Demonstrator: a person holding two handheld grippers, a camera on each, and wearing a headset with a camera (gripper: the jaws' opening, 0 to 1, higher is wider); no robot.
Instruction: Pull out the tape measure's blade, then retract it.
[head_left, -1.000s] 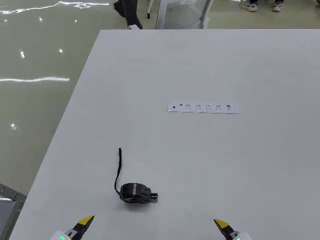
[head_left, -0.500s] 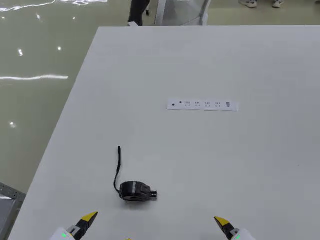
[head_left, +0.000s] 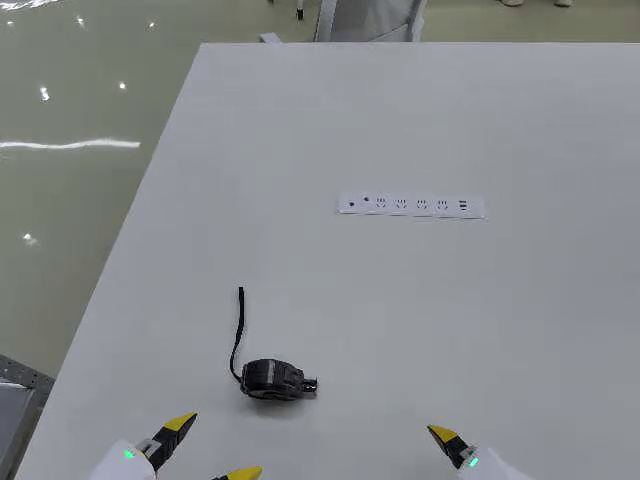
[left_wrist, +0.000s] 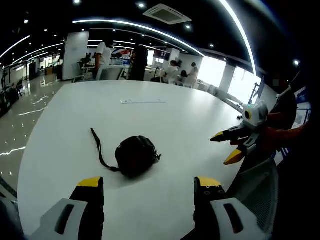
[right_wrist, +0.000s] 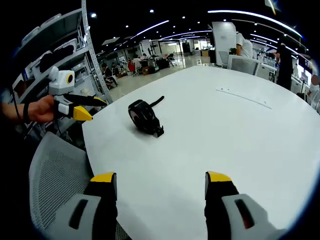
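Note:
A black tape measure (head_left: 273, 380) lies on the white table (head_left: 420, 300) near its front edge, its blade tip facing right and its black wrist strap (head_left: 239, 325) trailing away toward the far side. My left gripper (head_left: 205, 447) hovers just in front of it at the lower left, open and empty. In the left gripper view the tape measure (left_wrist: 136, 155) sits a little ahead of the left gripper (left_wrist: 148, 186). My right gripper (right_wrist: 160, 180) is open and empty; its yellow tip (head_left: 443, 440) is at the lower right, well right of the tape measure (right_wrist: 144, 115).
A white power strip (head_left: 411, 206) lies flat mid-table beyond the tape measure. The table's left edge drops to a glossy floor (head_left: 70, 150). A grey mesh chair (right_wrist: 55, 175) stands at the front edge. People and desks stand in the far background.
The left gripper has come a little further forward into the head view, so both its yellow tips now show. The tape measure has not moved; the slight shift of the picture is the camera's.

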